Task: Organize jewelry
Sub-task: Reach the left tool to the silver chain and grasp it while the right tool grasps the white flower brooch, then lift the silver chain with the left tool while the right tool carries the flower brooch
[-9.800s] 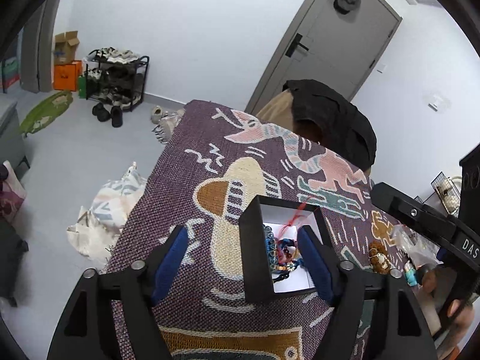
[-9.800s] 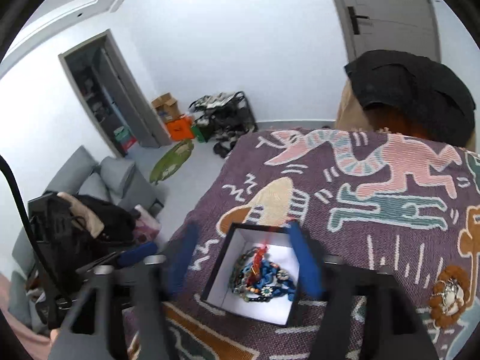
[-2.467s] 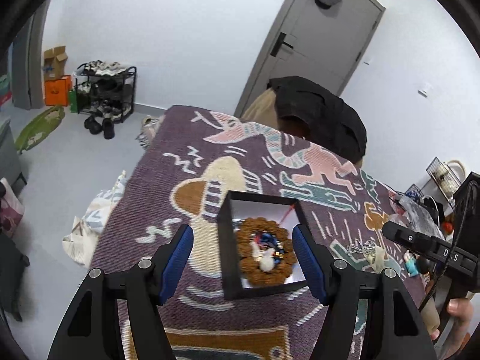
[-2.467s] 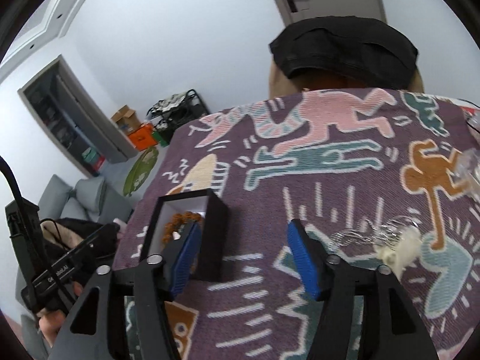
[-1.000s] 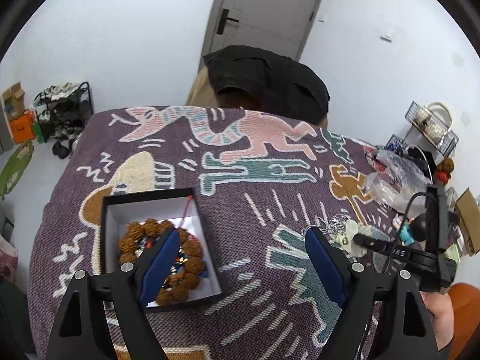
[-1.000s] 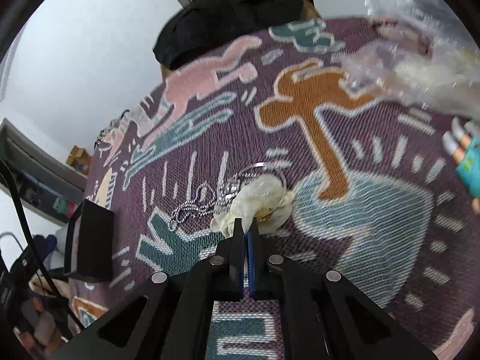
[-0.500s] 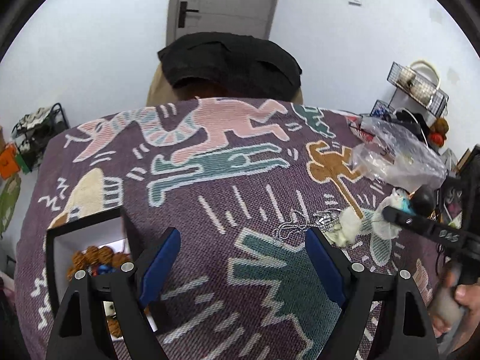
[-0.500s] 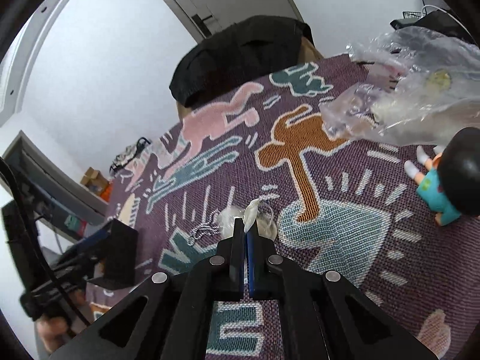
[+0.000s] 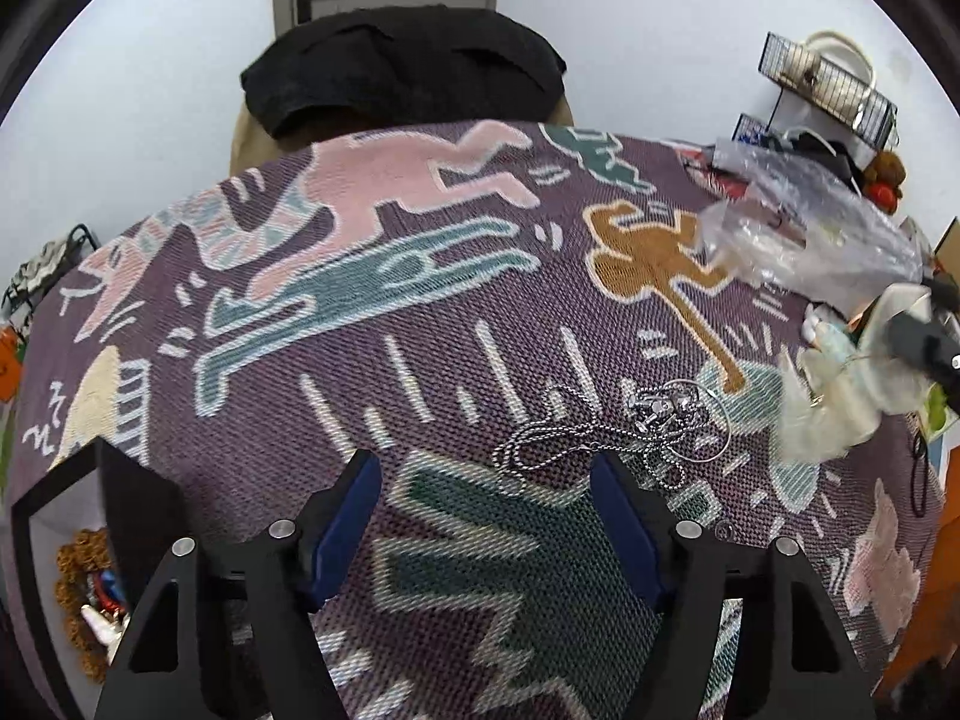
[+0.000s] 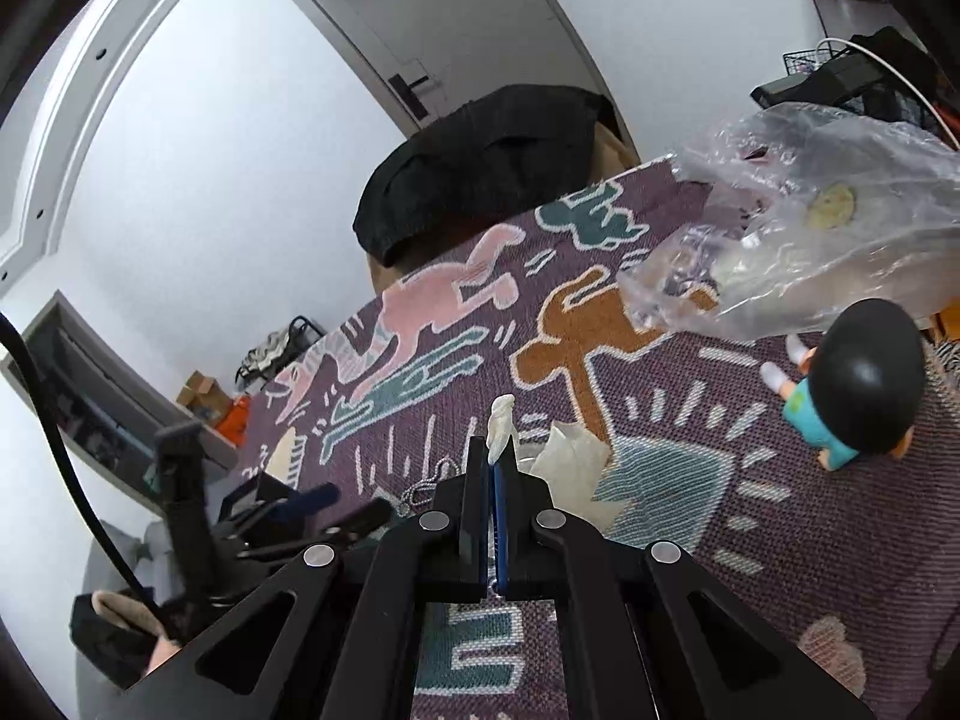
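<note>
Above the patterned cloth, the right gripper pinches a white pouch; the left gripper gapes empty, silver chains at its one o'clock.

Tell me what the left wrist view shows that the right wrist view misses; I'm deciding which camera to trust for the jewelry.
Only the left wrist view shows the silver chains lying loose on the blanket ahead of the open left gripper, and the box interior with a brown bead bracelet. Only the right wrist view shows the doll and the right gripper shut on a white piece. Both show the blanket, the plastic bag and the black jacket.
</note>
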A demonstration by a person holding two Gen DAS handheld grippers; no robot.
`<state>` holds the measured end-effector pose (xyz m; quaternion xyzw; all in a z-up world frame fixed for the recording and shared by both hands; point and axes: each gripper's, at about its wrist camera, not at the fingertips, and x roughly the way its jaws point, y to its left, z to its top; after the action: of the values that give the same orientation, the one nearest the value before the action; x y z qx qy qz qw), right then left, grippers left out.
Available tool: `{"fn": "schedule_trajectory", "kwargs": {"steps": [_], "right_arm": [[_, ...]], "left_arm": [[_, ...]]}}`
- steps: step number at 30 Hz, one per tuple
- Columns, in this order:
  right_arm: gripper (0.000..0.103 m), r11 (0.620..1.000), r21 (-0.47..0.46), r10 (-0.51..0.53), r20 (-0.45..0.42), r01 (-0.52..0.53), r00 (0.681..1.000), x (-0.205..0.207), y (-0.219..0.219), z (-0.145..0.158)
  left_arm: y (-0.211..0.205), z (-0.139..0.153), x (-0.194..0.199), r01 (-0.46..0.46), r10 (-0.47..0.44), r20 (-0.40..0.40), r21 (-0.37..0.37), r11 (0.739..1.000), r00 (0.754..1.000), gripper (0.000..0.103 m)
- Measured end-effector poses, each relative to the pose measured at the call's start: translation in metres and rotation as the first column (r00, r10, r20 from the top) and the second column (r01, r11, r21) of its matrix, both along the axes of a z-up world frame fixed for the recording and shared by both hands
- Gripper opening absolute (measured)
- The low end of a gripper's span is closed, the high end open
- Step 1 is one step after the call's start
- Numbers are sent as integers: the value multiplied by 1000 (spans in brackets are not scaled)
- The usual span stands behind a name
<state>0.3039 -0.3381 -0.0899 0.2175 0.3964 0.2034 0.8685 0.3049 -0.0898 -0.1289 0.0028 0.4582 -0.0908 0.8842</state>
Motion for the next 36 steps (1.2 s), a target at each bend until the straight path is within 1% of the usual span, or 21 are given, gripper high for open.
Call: {"fn": "schedule_trajectory", "kwargs": {"steps": [7,8,9,10,11,12,13,14,15,16,17,21,25,29,36], "right_arm": [[3,999,-14,-33,0,33,999,-5,-13,-3],[3,999,-17,-39,-6,38,999,-4,-14,-6],[3,999,-18,-44,-15,44,999,-3,-16,-9],[3,999,-18,-46,-23,46,999,-3,-16,-12],[3,999,-17,-48,-33,48,998,-2,-17,-16],[3,999,-19,-50,-43,49,998,-1,-17,-20],[3,998,-22,-51,-50,50,997,0,-18,-23],[3,998,-25,-53,-58,52,997,0,-18,-27],[3,998,-27,-56,-71,54,996,2,-18,-31],[3,998,-30,-58,-81,55,995,3,-17,-35],[3,998,-37,-59,-91,56,994,5,-17,-39],[3,997,-53,-61,-108,55,992,8,-15,-47],[3,996,-65,-74,-131,65,989,10,-16,-53],[3,996,-65,-73,-134,65,988,10,-16,-53],[3,997,-57,-51,-69,47,996,7,-6,-30]], "left_arm": [[-14,-13,13,24,-23,-30,17,1000,999,72],[-15,-16,15,27,-26,-36,15,1000,999,70],[-17,-19,17,31,-30,-48,13,999,998,64],[-19,-23,19,35,-34,-61,15,999,998,62],[-21,-23,19,36,-35,-45,28,999,998,61],[-24,-23,18,48,-47,-36,34,998,998,57],[-27,-23,18,55,-53,-28,50,997,998,56],[-28,-24,18,61,-60,-21,60,996,998,49],[-29,-23,18,70,-69,-13,63,996,998,37],[-30,-22,17,79,-79,-10,58,995,997,30],[-30,-22,18,84,-84,-13,53,995,996,12],[-25,-20,18,93,-93,-20,7,996,995,12],[-19,-10,13,83,-83,14,-27,996,996,12],[-15,14,5,79,-77,79,-32,996,994,12],[-1,63,-14,55,-46,200,-40,998,979,12]]}}
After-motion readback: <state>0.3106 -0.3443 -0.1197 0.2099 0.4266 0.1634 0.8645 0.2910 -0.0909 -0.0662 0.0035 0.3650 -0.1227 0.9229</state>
